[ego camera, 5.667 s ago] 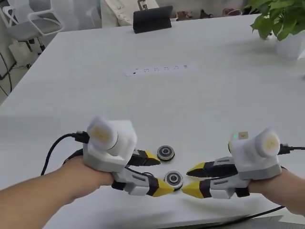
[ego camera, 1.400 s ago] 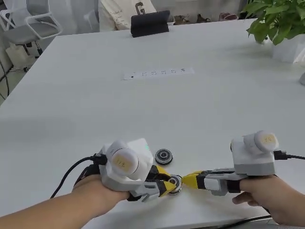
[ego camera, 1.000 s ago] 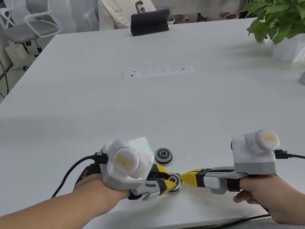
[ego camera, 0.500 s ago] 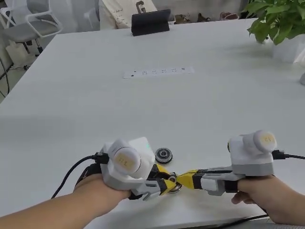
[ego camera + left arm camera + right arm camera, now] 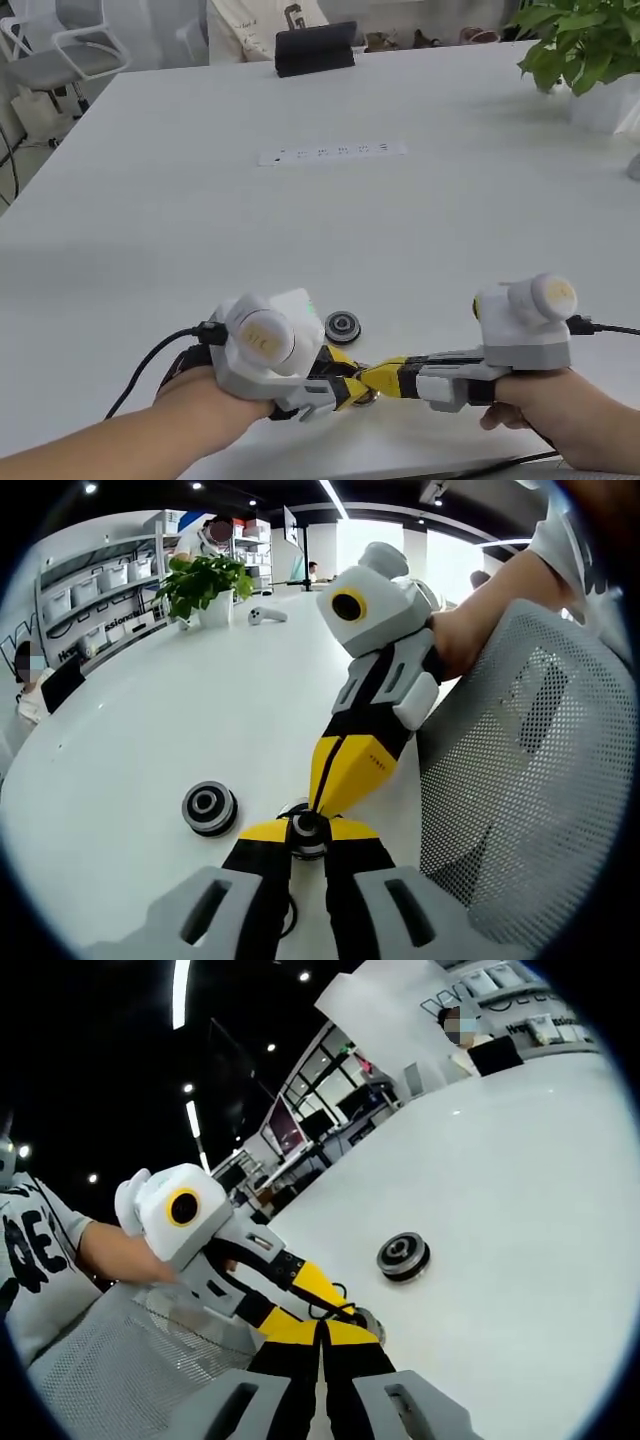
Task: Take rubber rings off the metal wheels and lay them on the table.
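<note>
- Counter (image 5: 400,230): white, smooth, matte; its near edge runs just under both hands.
- Held wheel (image 5: 303,836): small round disc, silvery metal around a dark centre; it sits low at the counter near that edge, and we cannot tell whether it touches the surface.
- Second wheel (image 5: 343,323): same round shape, lying flat just beyond the held one and apart from it; black rubber ring (image 5: 208,830) around a bright metal hub.
- Left tongs (image 5: 307,828): black jaws with yellow tips, pinching the held wheel from both sides; left hand (image 5: 210,400) wraps the white housing, forearm coming in from the lower left corner.
- Right tongs (image 5: 322,1328): jaws pressed together to a thin slit, tips at the held wheel's rim; we cannot tell whether any rubber is nipped between them; right hand (image 5: 540,410) grips from below.
- Both tongs lie low and near level, pointing inward, their yellow tips crossing at the wheel.
- Room: broad white surface runs from the wheels to a power strip (image 5: 333,152) well away; grey mesh chair back (image 5: 520,780) stands close behind the right tongs.
</note>
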A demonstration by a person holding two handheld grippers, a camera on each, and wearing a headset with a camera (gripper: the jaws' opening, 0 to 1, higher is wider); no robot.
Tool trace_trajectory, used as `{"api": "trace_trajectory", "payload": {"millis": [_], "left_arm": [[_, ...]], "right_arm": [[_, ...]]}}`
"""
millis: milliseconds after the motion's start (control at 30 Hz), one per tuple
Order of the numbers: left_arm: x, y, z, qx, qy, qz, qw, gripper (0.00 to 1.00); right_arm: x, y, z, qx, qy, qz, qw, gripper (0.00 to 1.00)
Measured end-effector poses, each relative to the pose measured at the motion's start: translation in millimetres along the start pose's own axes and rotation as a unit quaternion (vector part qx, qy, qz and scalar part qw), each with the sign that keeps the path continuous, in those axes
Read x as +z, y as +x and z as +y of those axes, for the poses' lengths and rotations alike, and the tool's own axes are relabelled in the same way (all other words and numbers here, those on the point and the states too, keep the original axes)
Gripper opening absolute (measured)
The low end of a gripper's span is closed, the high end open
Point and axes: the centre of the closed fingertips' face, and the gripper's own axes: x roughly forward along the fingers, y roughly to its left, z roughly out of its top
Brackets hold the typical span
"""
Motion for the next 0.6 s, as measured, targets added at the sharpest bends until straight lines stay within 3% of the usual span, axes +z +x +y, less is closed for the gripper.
{"api": "trace_trajectory", "payload": {"millis": [133,400,600], "left_arm": [[0.4,0.1,0.1,0.0,0.0,-0.001,1.0,0.07],[0.7,0.0,0.3,0.002,-0.006,-0.002,1.0,0.07],[0.9,0.0,0.6,0.001,-0.012,-0.002,0.9999,0.08]], "right_arm": [[0.8,-1.1,-3.4,-0.001,0.013,-0.008,0.9999,0.0],[-2.8,-4.1,-16.6,-0.034,0.009,-0.002,0.9994,0.0],[-0.6,-5.0,-18.1,-0.036,0.014,-0.009,0.9992,0.0]]}}
